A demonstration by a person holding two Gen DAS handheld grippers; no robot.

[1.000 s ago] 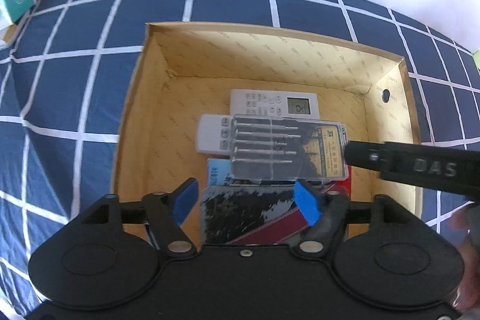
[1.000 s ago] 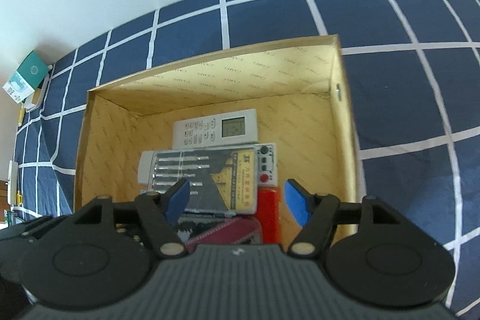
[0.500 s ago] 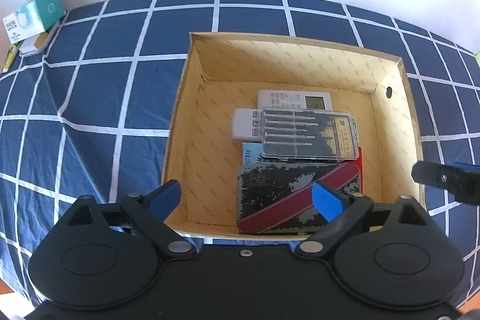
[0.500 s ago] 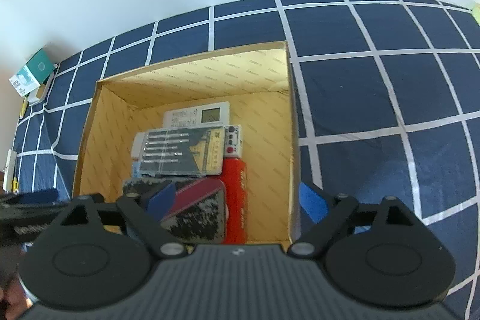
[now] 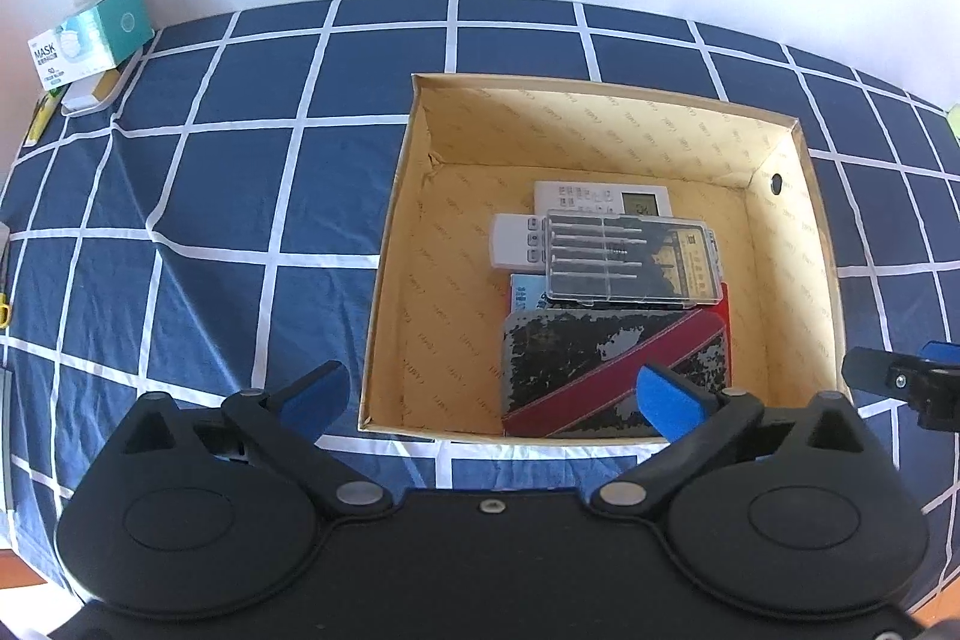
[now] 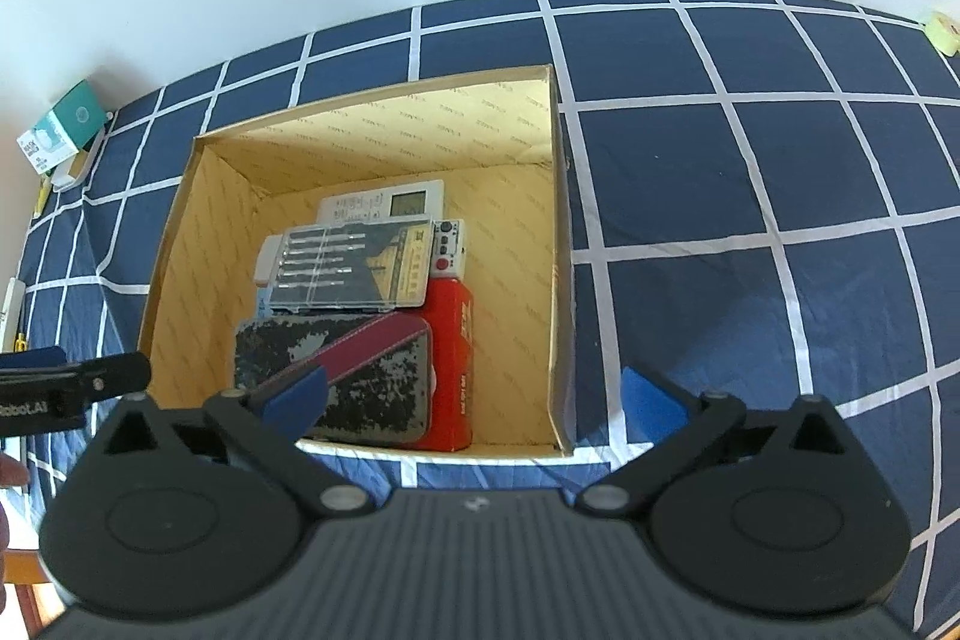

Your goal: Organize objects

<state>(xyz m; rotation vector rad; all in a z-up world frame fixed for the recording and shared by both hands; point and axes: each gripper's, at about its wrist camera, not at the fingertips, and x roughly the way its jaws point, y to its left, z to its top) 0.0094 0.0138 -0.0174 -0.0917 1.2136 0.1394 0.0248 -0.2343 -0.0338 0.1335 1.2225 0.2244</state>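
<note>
Open box with stacked items, both tools above its near edge

The box (image 5: pixel 600 124), tan inside with a printed pattern, is seen at centre right of the left wrist view, on a navy checked cloth (image 5: pixel 240 172). Inside, a clear case (image 5: pixel 630 259) of thin metal tools is laid across a white remote (image 5: pixel 516 241); a second remote (image 5: pixel 600 199) with a small screen is placed behind, a mottled black-and-red case (image 5: pixel 600 358) in front, and a red box (image 6: pixel 453 340) at its right. The left tool (image 5: pixel 489 394) and right tool (image 6: pixel 474 394) are being spread wide, and nothing is gripped. A mask box (image 5: pixel 90 34) is seen at upper left.
</note>
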